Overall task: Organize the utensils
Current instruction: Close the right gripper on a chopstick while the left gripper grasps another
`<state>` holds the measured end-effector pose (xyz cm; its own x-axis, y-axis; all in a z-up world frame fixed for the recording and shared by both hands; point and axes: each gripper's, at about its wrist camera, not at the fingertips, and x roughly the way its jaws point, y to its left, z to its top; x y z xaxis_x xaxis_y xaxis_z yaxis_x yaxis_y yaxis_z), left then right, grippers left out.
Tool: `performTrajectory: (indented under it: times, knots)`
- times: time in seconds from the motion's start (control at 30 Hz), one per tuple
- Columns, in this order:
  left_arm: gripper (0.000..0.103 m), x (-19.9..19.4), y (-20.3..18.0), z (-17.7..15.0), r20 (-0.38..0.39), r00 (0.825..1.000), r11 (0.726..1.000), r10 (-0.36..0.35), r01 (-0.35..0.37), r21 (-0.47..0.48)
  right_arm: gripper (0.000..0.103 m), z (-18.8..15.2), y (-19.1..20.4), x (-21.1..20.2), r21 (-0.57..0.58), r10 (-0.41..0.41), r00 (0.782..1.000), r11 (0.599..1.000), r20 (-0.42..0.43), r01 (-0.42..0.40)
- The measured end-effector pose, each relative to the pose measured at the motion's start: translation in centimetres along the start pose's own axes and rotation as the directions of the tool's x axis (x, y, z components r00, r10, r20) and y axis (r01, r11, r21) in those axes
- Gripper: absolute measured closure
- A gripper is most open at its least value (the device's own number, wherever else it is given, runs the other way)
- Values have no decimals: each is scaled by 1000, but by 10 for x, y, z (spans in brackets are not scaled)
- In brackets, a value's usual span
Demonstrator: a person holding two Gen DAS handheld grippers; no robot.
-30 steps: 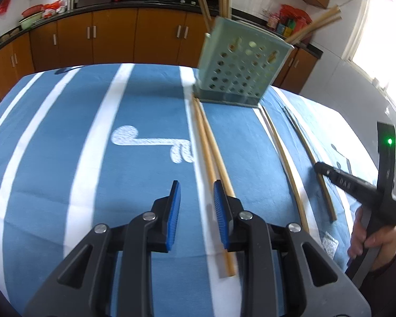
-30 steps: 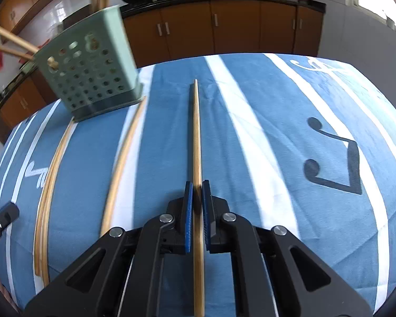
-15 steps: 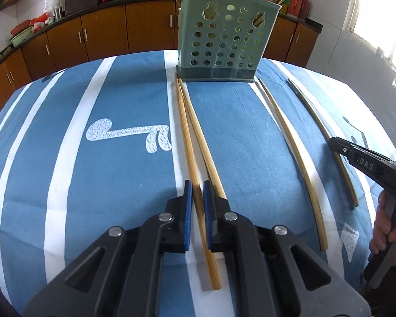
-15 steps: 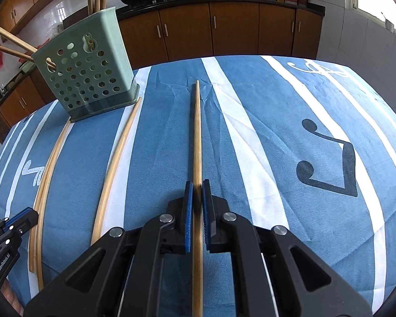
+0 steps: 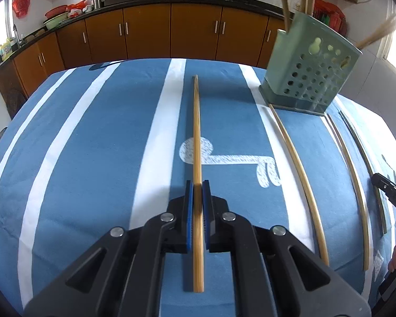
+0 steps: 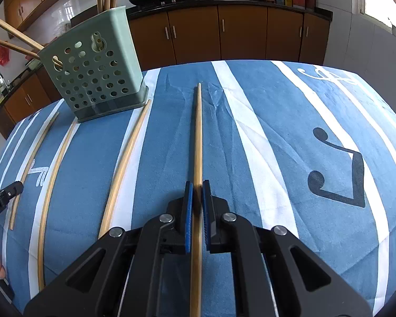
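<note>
Left claw: narrowed onto a bamboo chopstick, blue pads pressing both sides, the stick running out toward 12 o'clock. Whether it is clear of the cloth cannot be told.

Right claw: likewise closed on a second chopstick, gripped toward its near end, tip pointing to 12 o'clock over the blue striped tablecloth on the bench.

Green perforated utensil holder: upright on the bench, at about 10 o'clock in the right wrist view and about 1 o'clock in the left wrist view. Several stick ends already project from its top and side, so part of the sorting appears done.

Loose on the cloth, right wrist view: three chopsticks, lying roughly parallel and apart from one another, running back toward the holder. One at 9 o'clock, one just right of it, one nearest the held stick, its far tip close to the holder's base; contact cannot be confirmed.

Status, judged: mid-task. Two sticks in hand, none of these yet in the holder; three more await pickup. Next move needs each held stick tipped upright and lowered through the holder's open top.

Risk: long thin sticks may pivot in the pads.
</note>
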<state>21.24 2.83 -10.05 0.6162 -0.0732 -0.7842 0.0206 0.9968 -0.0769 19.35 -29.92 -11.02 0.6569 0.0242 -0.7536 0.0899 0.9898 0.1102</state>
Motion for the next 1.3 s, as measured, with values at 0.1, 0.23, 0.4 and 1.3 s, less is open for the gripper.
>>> performTrajectory:
  times: [0.1,0.23,0.4,1.3]
  knots:
    - [94,0,4,-1,15,1000,1000,-9,9,-3,95,0,-2,0,5,5,1000,1000,-1,-5]
    - [94,1,0,-1,14,1000,1000,-11,11,-4,95,0,-2,1,7,4,1000,1000,-1,-4]
    - [94,1,0,-2,14,1000,1000,-10,10,-5,95,0,-1,1,1,-1,1000,1000,-2,1]
    - [91,-11,-2,-17,10,1000,1000,-8,8,27,94,-14,-2,-13,-31,11,1000,999,-10,-11]
